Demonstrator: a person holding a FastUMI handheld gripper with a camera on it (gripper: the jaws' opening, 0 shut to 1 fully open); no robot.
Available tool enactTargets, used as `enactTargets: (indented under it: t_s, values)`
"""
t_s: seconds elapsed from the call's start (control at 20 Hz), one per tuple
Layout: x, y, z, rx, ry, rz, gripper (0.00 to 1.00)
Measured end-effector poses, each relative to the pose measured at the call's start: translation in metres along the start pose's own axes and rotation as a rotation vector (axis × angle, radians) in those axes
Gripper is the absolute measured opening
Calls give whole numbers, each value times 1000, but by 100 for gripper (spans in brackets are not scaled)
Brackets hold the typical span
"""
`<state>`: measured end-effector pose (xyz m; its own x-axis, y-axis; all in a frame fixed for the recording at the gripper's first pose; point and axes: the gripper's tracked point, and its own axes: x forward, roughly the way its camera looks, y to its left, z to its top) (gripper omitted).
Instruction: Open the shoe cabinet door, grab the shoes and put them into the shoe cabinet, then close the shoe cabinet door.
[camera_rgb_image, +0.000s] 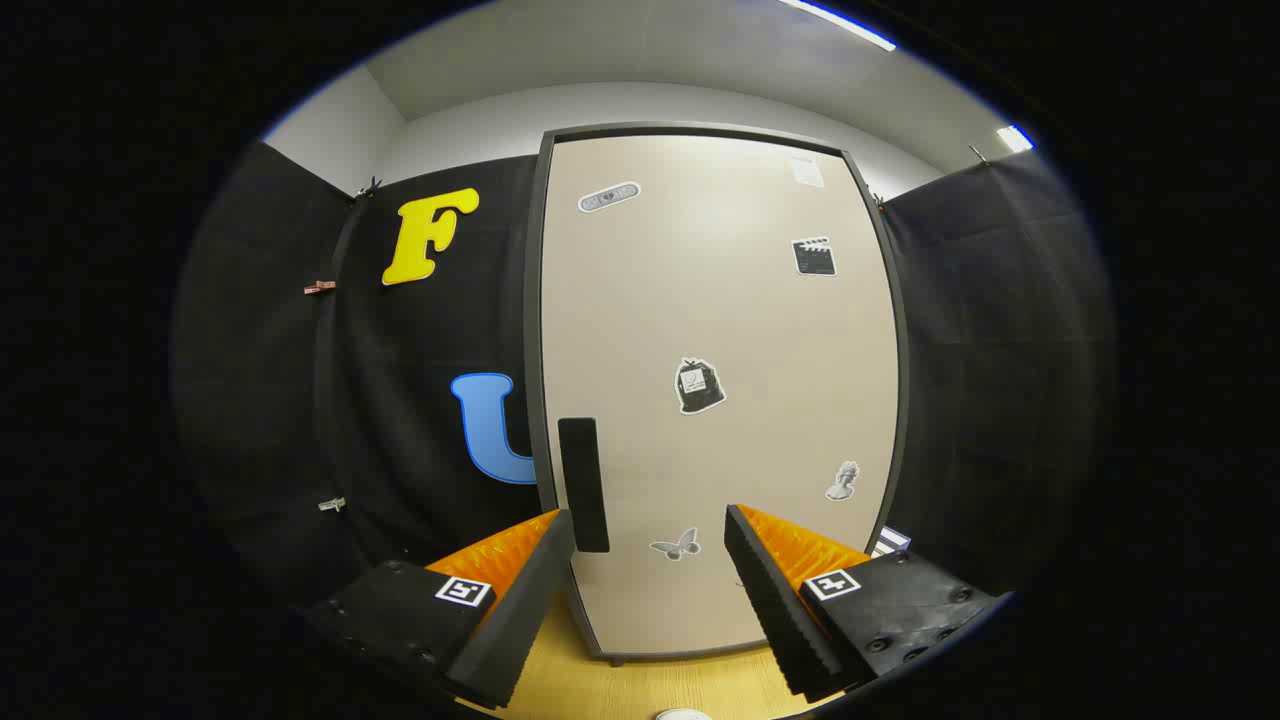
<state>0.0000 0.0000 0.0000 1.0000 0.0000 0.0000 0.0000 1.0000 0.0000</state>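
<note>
Beige shoe cabinet door (715, 380) is standing closed just ahead of the gripper (650, 545), whose jaws are gaping wide, holding nothing. Its dark handle (583, 484) is sitting beside the left finger; closing off-centre risks slipping off that slim handle.

Gripper (650, 525) has 2 ribbed wedge fingers, square markers, screwed black mounts.

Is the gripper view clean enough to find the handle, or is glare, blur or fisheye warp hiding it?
Gripper view: sharp and evenly lit, with no glare on the door. The fisheye bows the door's edges outward. The handle reads clearly as a dark bar by the door's left edge, just ahead of the open claw.
</note>
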Motion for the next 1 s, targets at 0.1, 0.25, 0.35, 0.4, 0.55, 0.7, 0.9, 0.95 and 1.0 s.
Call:
enactTargets:
  t_s: [0.1,0.25,0.35,0.4,0.55,0.7,0.9,0.95,1.0]
  values:
    - [4,4,-2,1,5,2,98]
    - [9,6,-4,0,6,2,98]
    - [11,6,-5,2,6,1,98]
    - [12,6,-5,2,6,1,98]
    - [14,7,-5,1,9,-1,98]
    - [18,9,-7,-1,15,-1,98]
    - [26,13,-10,5,19,2,98]
    - [29,15,-11,7,21,3,98]
    - [33,17,-12,8,22,2,98]
